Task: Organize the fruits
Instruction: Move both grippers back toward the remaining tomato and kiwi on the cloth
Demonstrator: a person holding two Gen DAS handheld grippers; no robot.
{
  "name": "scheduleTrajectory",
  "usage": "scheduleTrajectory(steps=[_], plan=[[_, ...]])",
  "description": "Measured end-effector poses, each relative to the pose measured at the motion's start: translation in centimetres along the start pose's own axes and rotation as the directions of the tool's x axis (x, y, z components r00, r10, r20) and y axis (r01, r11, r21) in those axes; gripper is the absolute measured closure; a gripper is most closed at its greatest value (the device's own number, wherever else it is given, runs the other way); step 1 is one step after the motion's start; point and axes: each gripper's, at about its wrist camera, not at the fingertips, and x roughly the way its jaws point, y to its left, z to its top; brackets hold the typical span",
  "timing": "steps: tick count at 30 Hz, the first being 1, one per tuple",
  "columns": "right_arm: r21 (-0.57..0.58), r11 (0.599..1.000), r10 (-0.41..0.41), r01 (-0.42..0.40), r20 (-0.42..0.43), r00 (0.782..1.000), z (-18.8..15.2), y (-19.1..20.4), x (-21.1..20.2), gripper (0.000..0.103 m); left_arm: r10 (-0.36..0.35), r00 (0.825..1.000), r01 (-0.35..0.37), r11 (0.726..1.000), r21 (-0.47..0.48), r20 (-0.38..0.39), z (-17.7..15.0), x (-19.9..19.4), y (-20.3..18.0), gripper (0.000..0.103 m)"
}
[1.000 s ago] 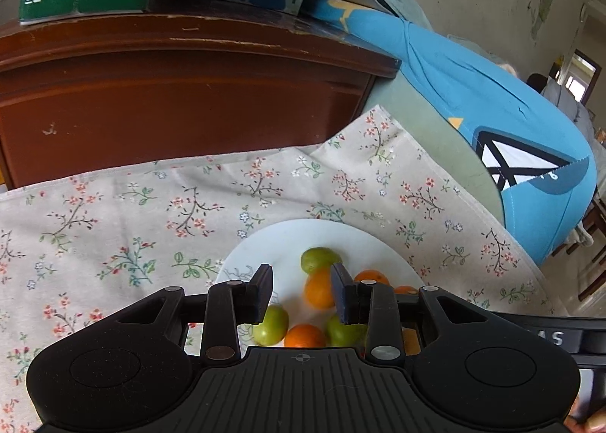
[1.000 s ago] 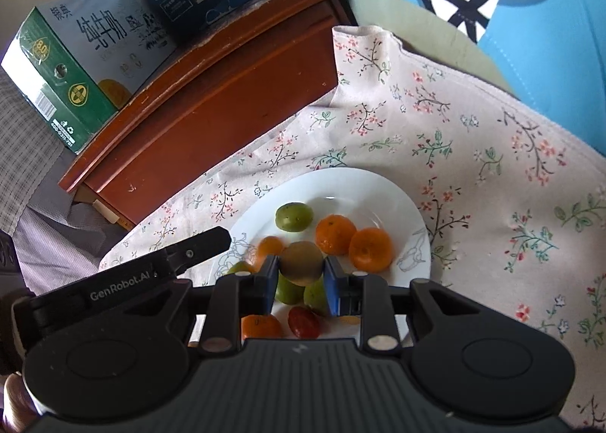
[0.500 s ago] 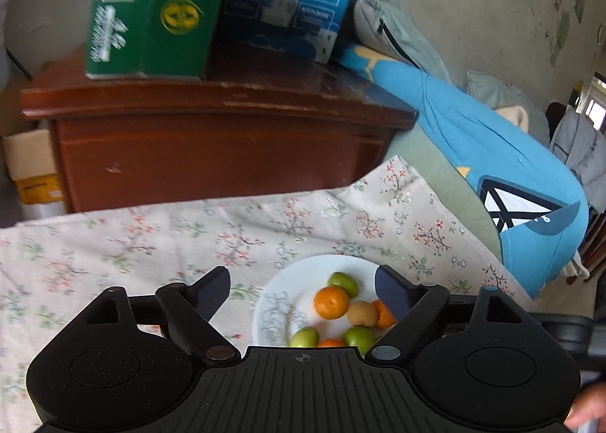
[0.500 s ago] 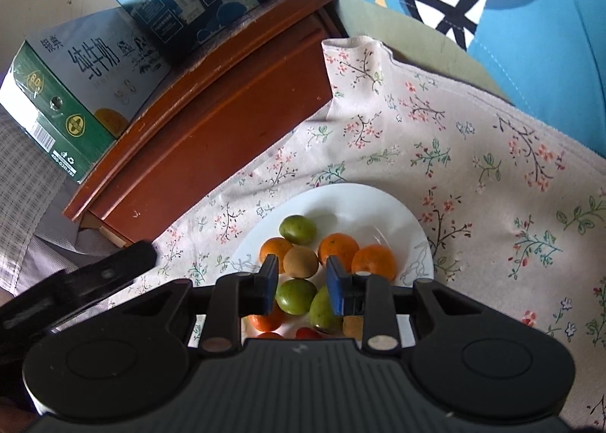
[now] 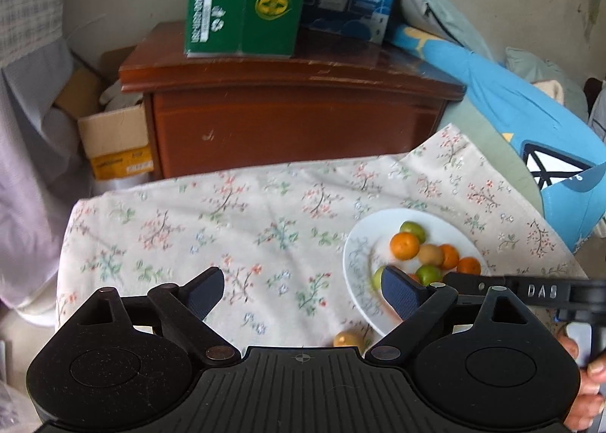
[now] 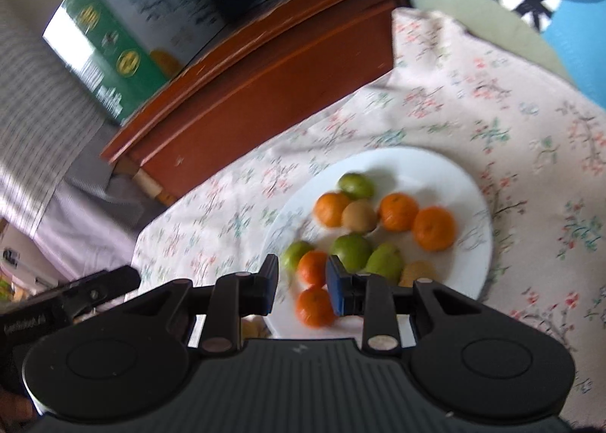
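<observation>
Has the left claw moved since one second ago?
Yes. The left claw pulled back and leftward from the white plate, and opened wide.

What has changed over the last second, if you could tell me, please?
The right gripper let go of the brownish fruit, which now lies on the white plate, and drew back. The left gripper opened wide and pulled away leftward. The plate and floral cloth stayed put.

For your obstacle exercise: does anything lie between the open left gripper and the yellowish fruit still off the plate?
Nothing visible does. The yellowish fruit lies on the floral cloth beside the white plate, just below the open left gripper, with only bare cloth between.
</observation>
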Motion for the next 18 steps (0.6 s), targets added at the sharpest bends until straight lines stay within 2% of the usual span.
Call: scheduleTrajectory(steps=[11, 18], plan=[[-0.161, 0.982, 0.084, -0.098, -0.088, 0.993, -2.6, 3.5, 1.4, 0.074, 0.061, 0.997, -0.062, 0.998, -0.014, -0.036, -0.6, 0.3, 0.7, 0.011], [-0.236, 0.964, 0.091, -0.119, -0.123, 0.988, -4.0, 5.0, 2.9, 0.074, 0.103, 0.993, -0.105, 0.994, -0.019, -0.052, -0.9, 0.1, 1.8, 0.011]])
